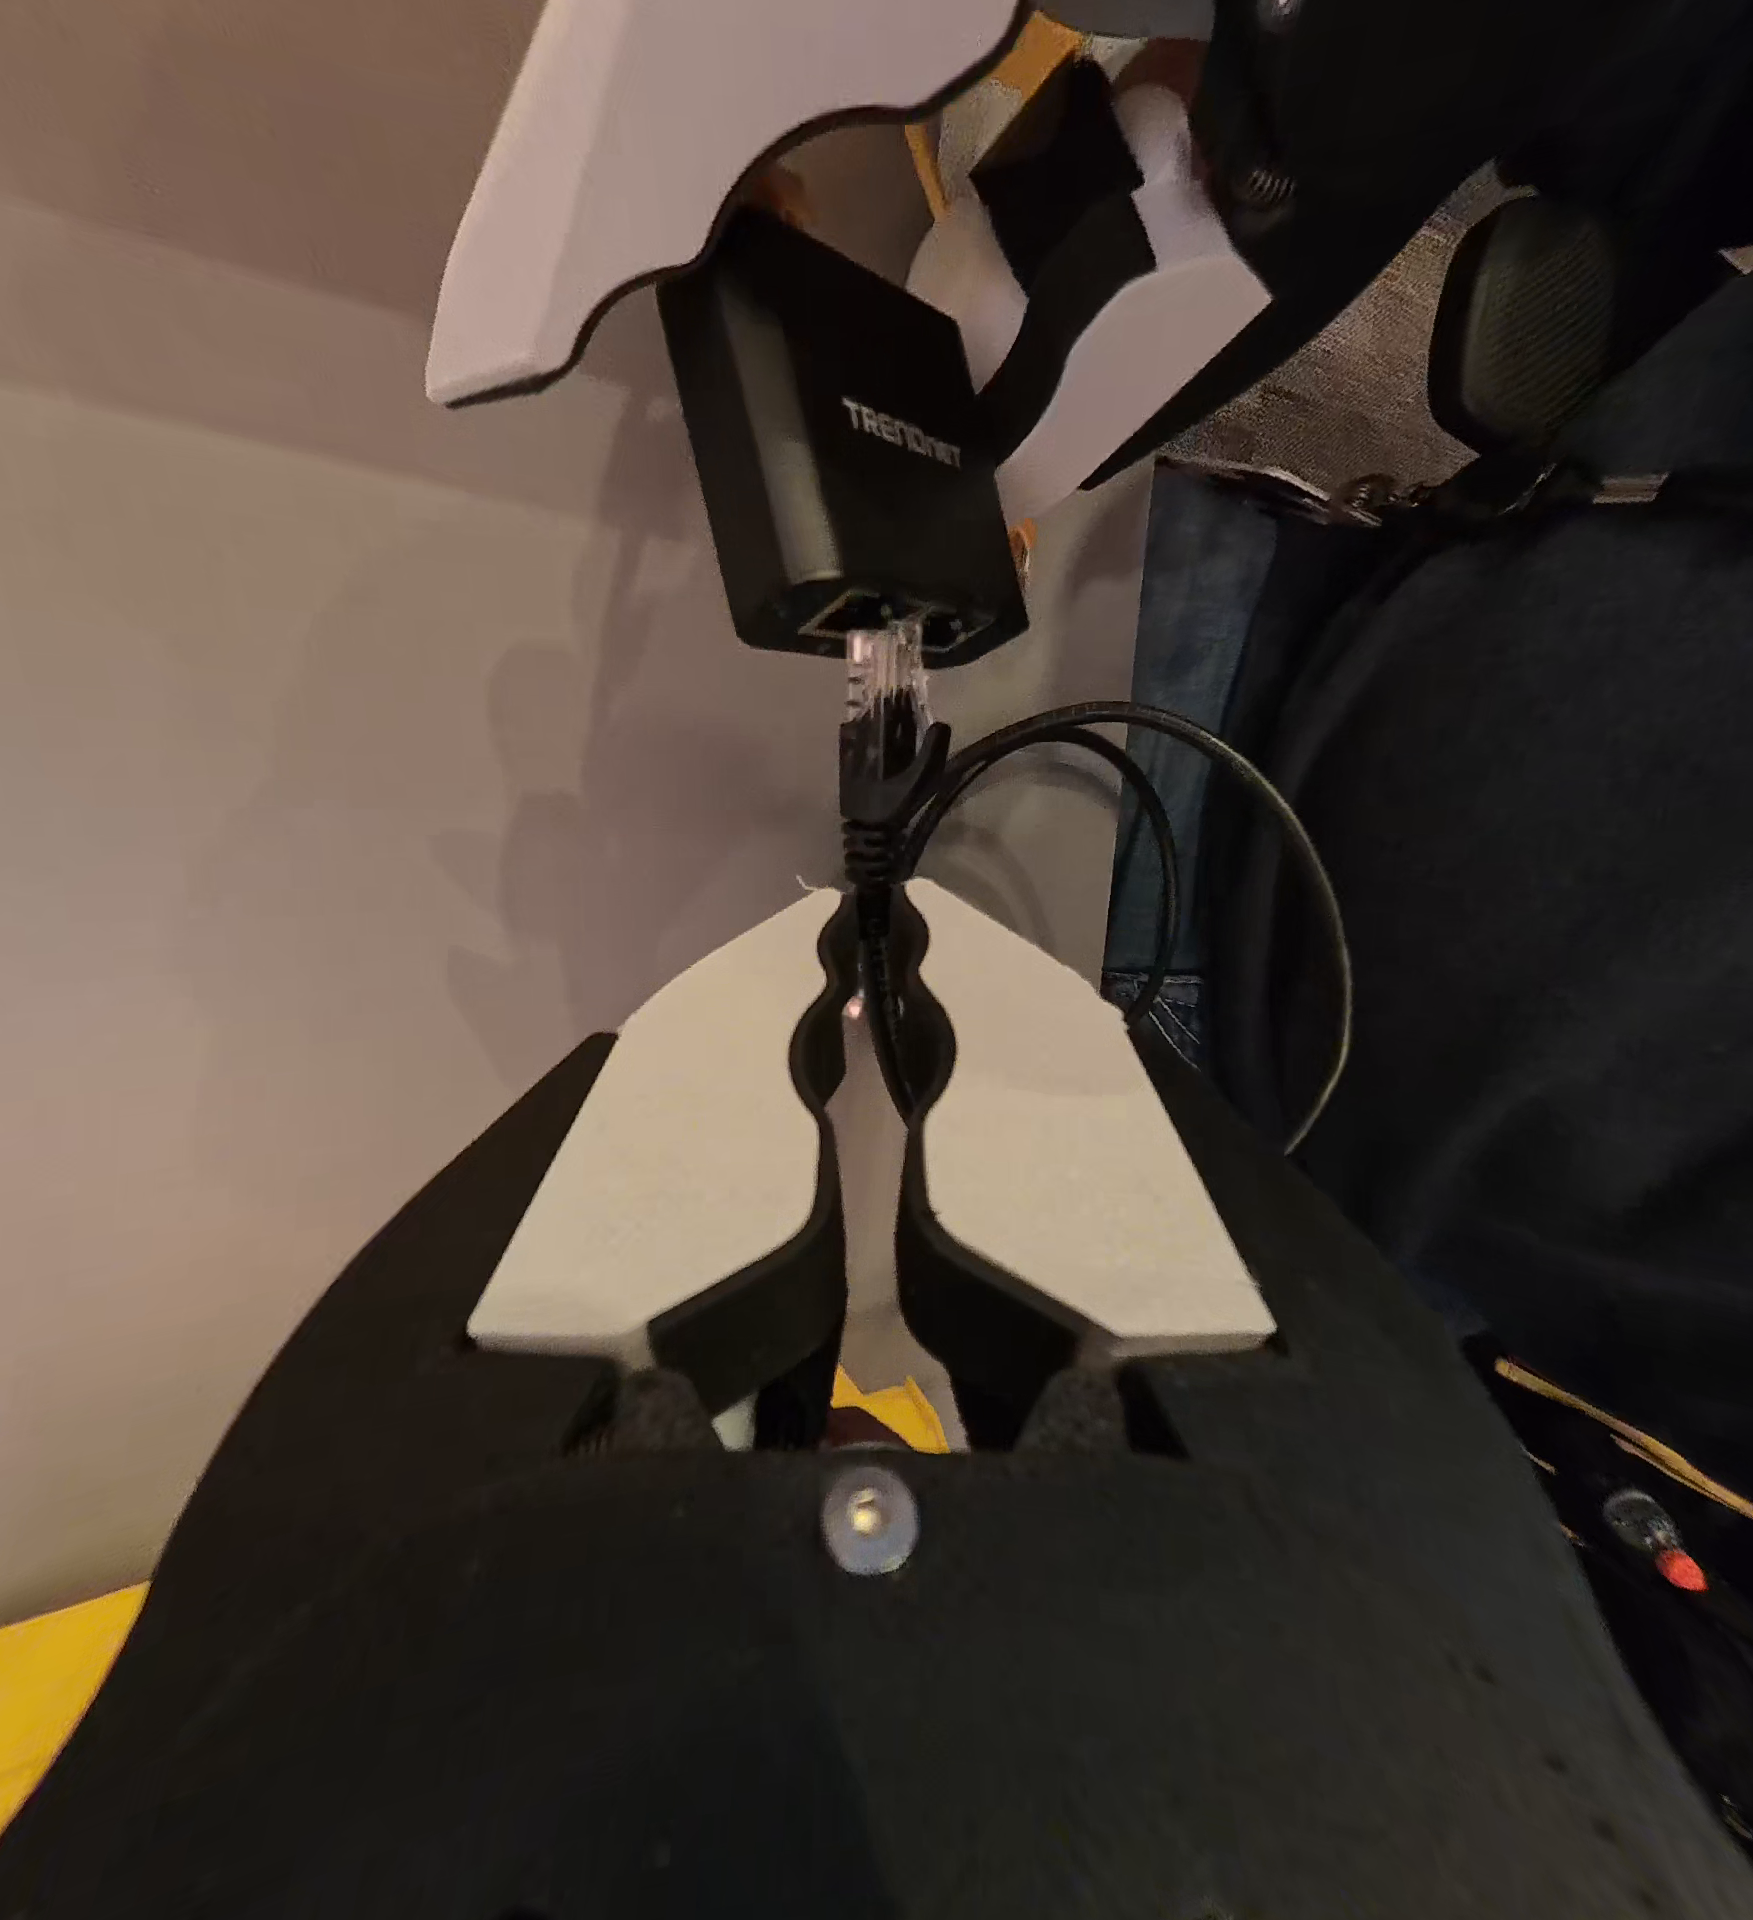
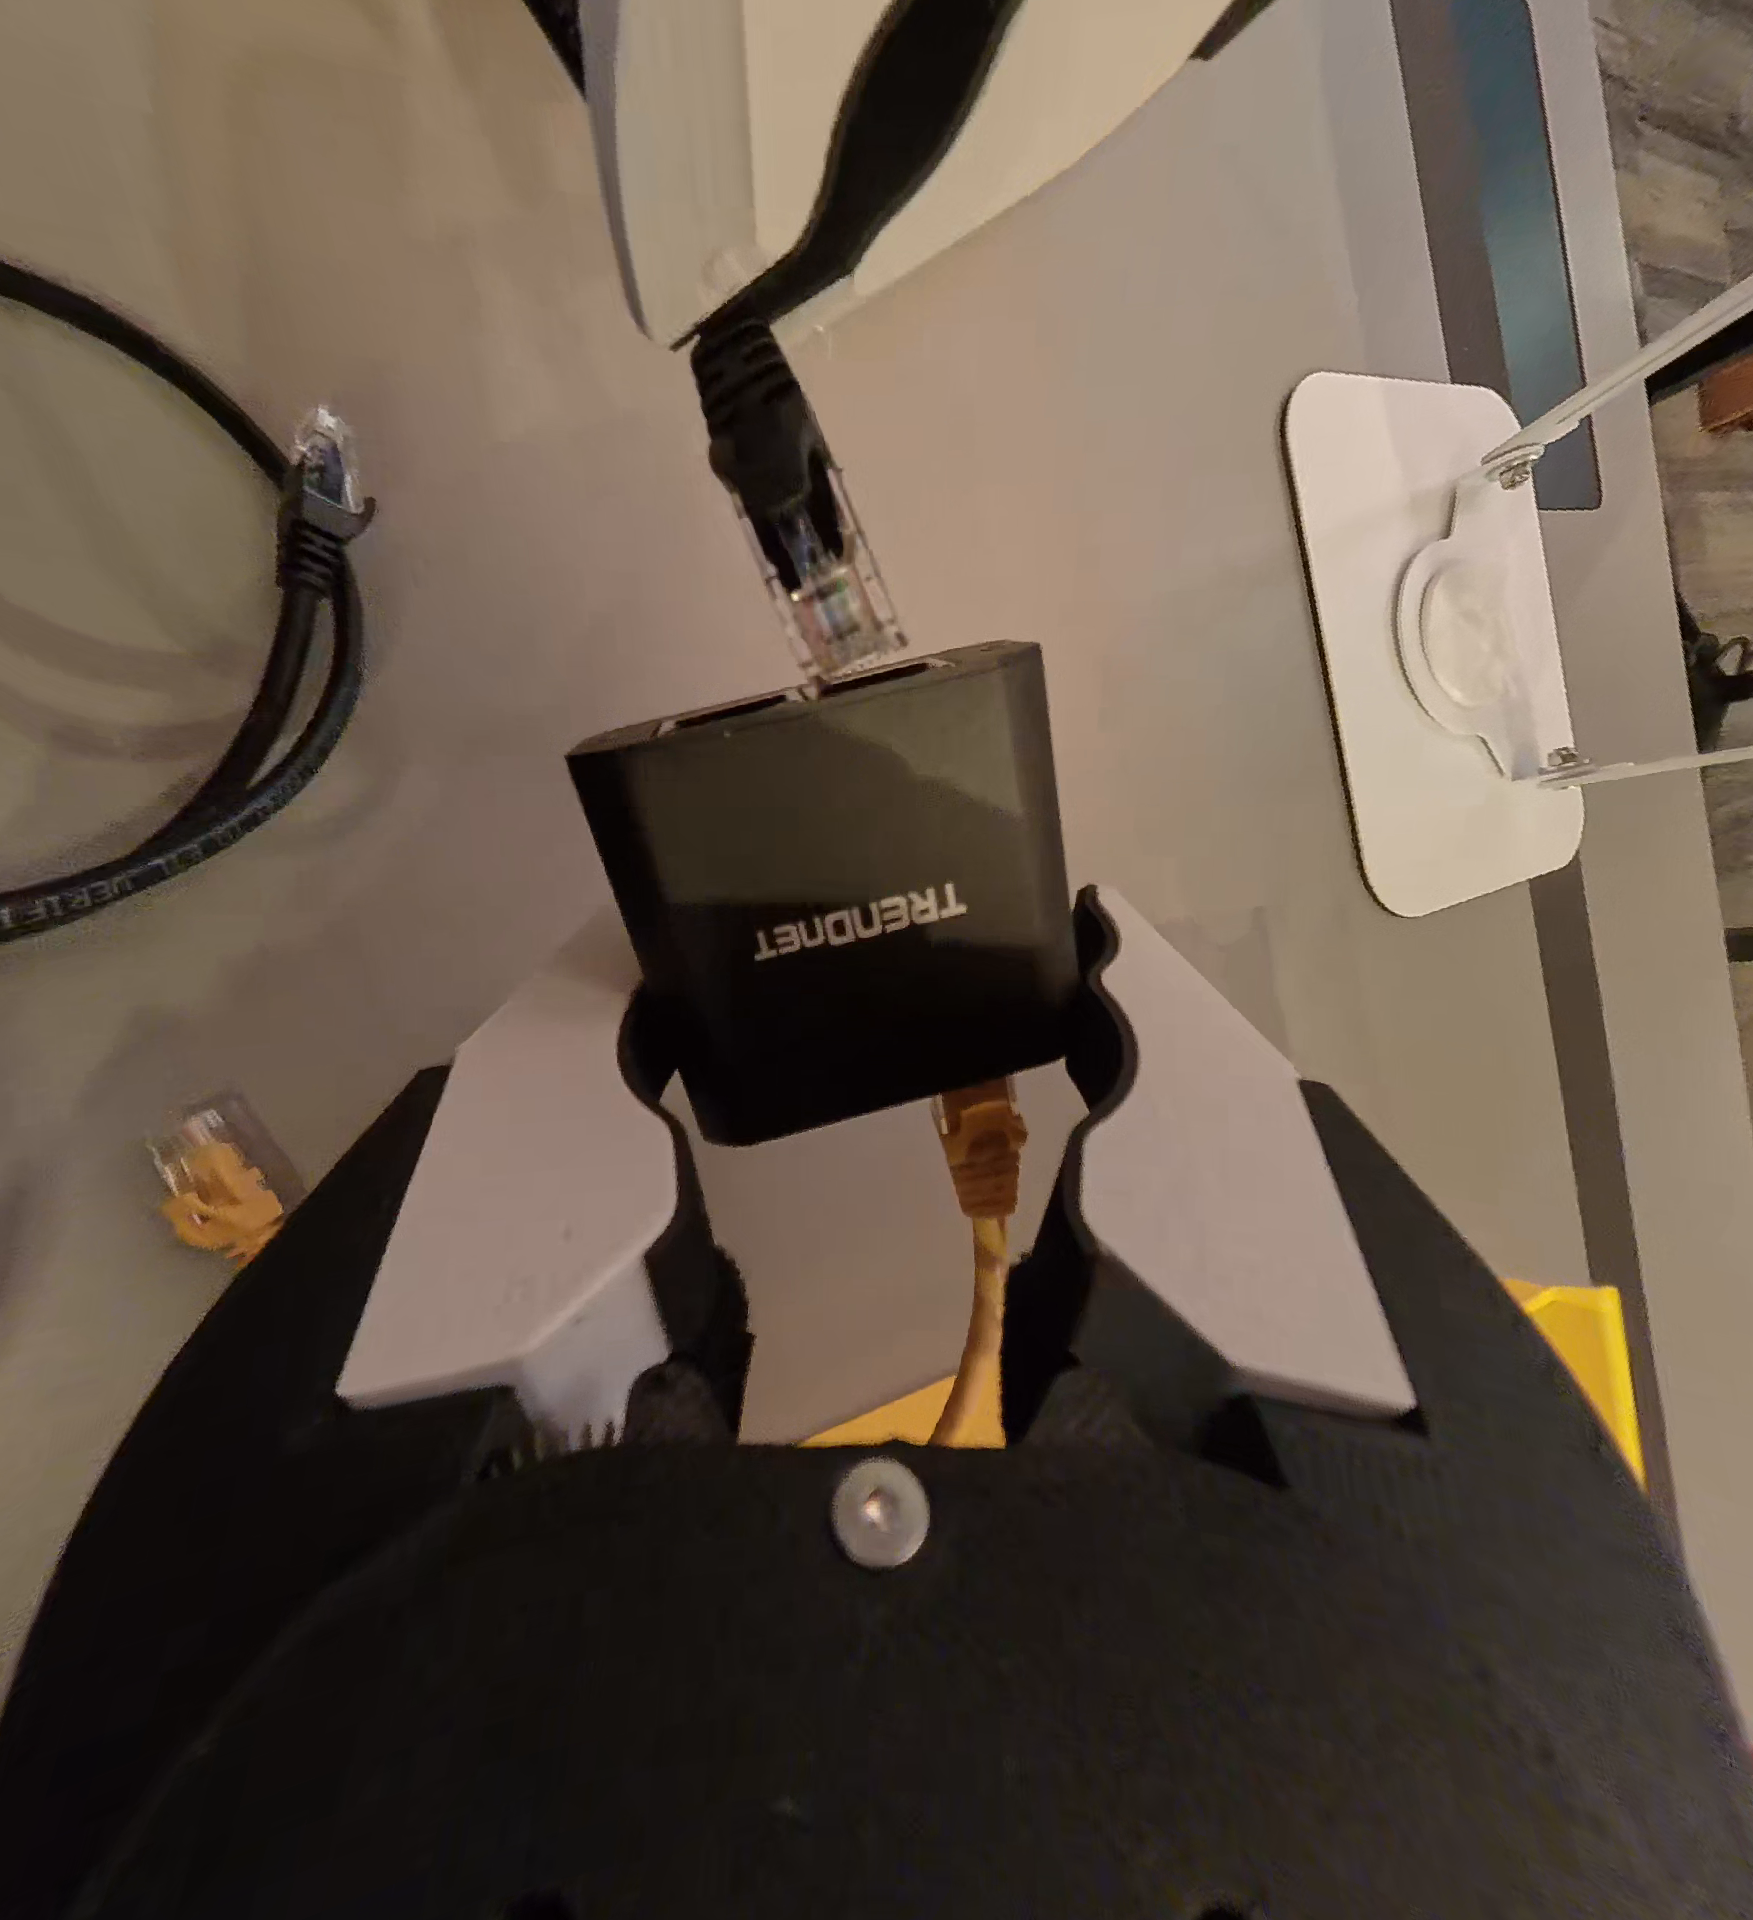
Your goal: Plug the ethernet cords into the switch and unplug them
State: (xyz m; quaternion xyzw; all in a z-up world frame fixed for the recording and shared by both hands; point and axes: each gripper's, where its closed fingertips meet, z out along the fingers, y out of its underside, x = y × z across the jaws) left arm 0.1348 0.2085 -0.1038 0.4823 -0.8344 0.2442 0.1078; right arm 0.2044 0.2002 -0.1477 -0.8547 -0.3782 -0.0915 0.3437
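Note:
My right gripper (image 2: 872,997) is shut on the small black switch (image 2: 830,883) and holds it above the table; the switch also shows in the left wrist view (image 1: 841,457). A yellow ethernet cord (image 2: 981,1195) is plugged into the switch's near end. My left gripper (image 1: 877,904) is shut on the black ethernet cord (image 1: 877,821) just behind its boot. The cord's clear plug (image 1: 887,675) touches the edge of the switch's port face, between two ports; it shows tilted in the right wrist view (image 2: 830,592).
The black cord's other end (image 2: 321,468) loops on the grey table (image 2: 436,260) at left. The yellow cord's loose plug (image 2: 212,1174) lies at lower left. A white pad with a clear stand (image 2: 1443,644) sits at right by the table edge. A person's dark clothing (image 1: 1578,935) is close. My right fingertips sit around 9 cm from my left ones.

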